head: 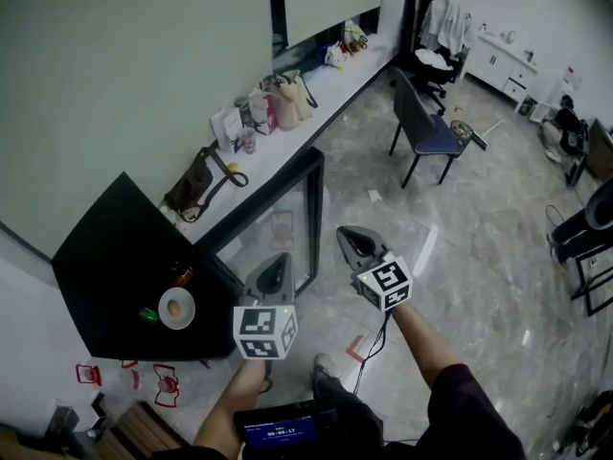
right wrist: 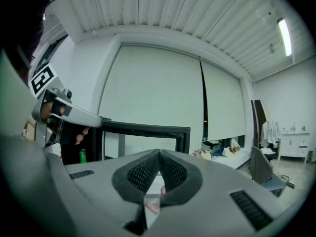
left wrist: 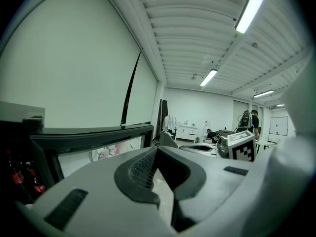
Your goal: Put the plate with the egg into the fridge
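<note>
A white plate with a brown egg (head: pixel 177 308) sits on the black top of the fridge (head: pixel 105 266), beside a green can (head: pixel 147 315). The fridge's glass door (head: pixel 305 209) stands open toward the room. My left gripper (head: pixel 279 261) hangs in the air just right of the fridge top, a little away from the plate; its jaws are shut and empty (left wrist: pixel 157 148). My right gripper (head: pixel 347 235) is further right, past the door's edge, also shut with nothing in it (right wrist: pixel 159 153). The right gripper view shows the left gripper (right wrist: pixel 54 107) and the can (right wrist: pixel 82 156).
A long white counter (head: pixel 316 89) with bags runs along the wall behind the fridge. A blue chair (head: pixel 426 132) stands on the marble floor beyond the door. Red tape marks (head: pixel 165 383) lie on the floor by the fridge. Bottles (left wrist: pixel 29 179) show inside the fridge.
</note>
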`<move>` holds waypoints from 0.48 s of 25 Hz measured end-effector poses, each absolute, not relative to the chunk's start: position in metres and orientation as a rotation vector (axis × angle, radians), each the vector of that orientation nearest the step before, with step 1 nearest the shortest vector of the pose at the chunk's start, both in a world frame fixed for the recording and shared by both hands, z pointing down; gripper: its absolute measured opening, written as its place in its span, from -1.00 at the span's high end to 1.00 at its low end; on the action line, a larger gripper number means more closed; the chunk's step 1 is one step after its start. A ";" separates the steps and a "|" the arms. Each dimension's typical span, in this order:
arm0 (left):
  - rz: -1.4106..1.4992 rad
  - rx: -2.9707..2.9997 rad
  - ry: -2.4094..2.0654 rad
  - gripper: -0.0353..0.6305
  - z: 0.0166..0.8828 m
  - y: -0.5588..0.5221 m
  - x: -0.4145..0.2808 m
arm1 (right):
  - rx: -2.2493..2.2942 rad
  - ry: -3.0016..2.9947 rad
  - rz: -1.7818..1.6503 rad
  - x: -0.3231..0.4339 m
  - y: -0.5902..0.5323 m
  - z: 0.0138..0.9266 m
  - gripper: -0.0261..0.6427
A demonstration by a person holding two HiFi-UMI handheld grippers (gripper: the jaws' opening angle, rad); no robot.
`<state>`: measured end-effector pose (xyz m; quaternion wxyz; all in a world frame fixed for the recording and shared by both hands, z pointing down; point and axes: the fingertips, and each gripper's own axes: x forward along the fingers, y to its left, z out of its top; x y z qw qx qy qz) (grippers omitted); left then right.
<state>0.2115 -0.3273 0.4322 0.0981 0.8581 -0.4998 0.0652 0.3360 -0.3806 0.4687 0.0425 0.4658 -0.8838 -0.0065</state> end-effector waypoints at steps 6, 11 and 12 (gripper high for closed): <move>0.201 2.492 -1.535 0.87 0.426 -0.373 0.245 | 1.175 -2.754 -0.024 0.366 -0.479 0.489 0.90; 0.209 2.456 -1.577 0.87 0.432 -0.408 0.251 | 0.954 -2.780 -0.018 0.353 -0.522 0.498 0.87; 0.214 2.453 -1.582 0.87 0.433 -0.413 0.252 | 0.910 -2.783 -0.014 0.349 -0.525 0.499 0.78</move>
